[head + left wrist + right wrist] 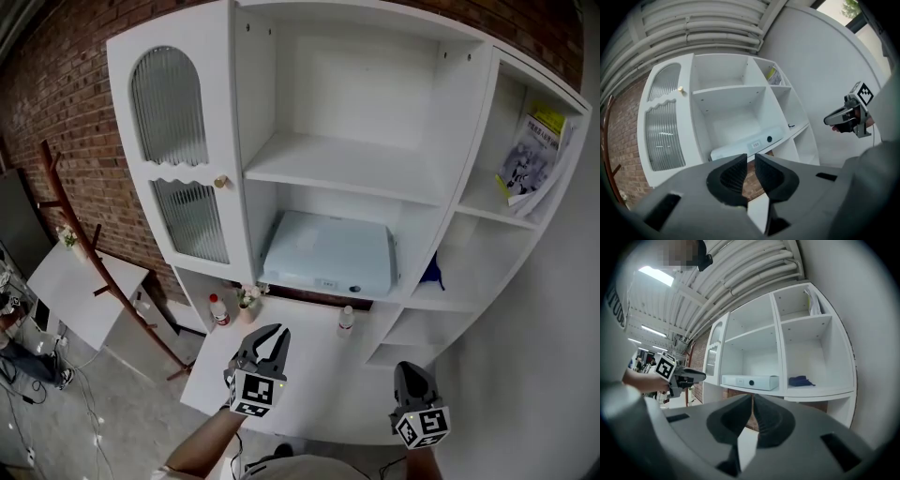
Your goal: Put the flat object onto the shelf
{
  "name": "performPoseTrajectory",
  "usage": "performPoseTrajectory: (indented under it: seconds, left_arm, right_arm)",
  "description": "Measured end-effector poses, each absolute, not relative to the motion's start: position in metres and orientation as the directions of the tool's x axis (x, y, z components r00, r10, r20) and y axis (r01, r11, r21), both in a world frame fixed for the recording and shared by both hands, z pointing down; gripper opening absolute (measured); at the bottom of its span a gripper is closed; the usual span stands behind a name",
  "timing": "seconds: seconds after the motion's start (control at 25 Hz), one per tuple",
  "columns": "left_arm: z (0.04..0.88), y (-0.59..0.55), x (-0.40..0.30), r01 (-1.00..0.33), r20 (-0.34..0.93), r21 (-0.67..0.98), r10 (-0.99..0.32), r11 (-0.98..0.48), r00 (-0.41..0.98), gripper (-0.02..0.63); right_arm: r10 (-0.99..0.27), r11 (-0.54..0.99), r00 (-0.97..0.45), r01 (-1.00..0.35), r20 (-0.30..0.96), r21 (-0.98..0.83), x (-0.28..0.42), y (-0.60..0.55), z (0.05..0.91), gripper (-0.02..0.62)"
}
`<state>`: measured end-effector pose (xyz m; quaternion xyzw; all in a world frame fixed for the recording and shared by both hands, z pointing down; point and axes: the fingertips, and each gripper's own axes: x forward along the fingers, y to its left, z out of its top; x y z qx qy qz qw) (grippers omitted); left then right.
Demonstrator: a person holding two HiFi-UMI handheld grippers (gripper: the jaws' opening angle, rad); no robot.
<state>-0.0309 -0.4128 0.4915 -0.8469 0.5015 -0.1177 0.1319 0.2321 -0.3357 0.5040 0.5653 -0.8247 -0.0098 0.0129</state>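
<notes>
Flat box (328, 255) sits in the cabinet (242, 141), headroom above; over the tabletop (319, 375), left hand-held gripper (270, 330) barely parted, right hand-held gripper (410, 368) closed, both empty, forearms cropped.

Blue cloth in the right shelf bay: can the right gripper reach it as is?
Probably yes. The blue cloth lies in an open-fronted bay with nothing before it, and the right gripper faces the shelf unit. Its jaws are shut, so they must open first.

We count two grippers: left gripper (274, 332) at six o'clock, right gripper (411, 369) at five. One flat box (328, 255), dead centre. Two bottles: red-capped bottle (217, 309) at eight, clear bottle (346, 321) at five. One blue cloth (432, 274) at three, one booklet (527, 167) at two.
</notes>
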Motion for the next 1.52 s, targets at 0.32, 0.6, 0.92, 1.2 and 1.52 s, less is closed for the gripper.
performPoseTrajectory:
  seconds: [0.32,0.6,0.92,1.2,1.52]
  left_arm:
    - [0.503,-0.382,-0.049,-0.855,0.020,-0.218,-0.878,-0.470,0.478,0.040]
    - [0.513,-0.368,-0.068,-0.882,0.018,-0.168,-0.896,-0.440,0.443,0.035]
    - [0.530,-0.361,-0.088,-0.908,0.028,-0.081,-0.911,-0.412,0.411,0.032]
    - [0.536,-0.357,-0.088,-0.905,0.038,-0.061,-0.907,-0.422,0.420,0.032]
    - [0.539,-0.357,-0.089,-0.901,0.042,-0.047,-0.902,-0.432,0.430,0.031]
  right_arm:
    - [-0.939,0.344,-0.343,-0.938,0.012,0.039,0.234,-0.326,0.511,0.034]
    - [-0.945,0.326,-0.326,-0.945,-0.002,0.030,0.239,-0.320,0.511,0.034]
    - [-0.946,0.323,-0.323,-0.946,-0.001,0.031,0.236,-0.317,0.514,0.032]
    - [-0.942,0.336,-0.337,-0.941,-0.009,0.048,0.227,-0.316,0.509,0.030]
    - [-0.943,0.331,-0.332,-0.942,-0.009,0.045,0.224,-0.317,0.508,0.030]
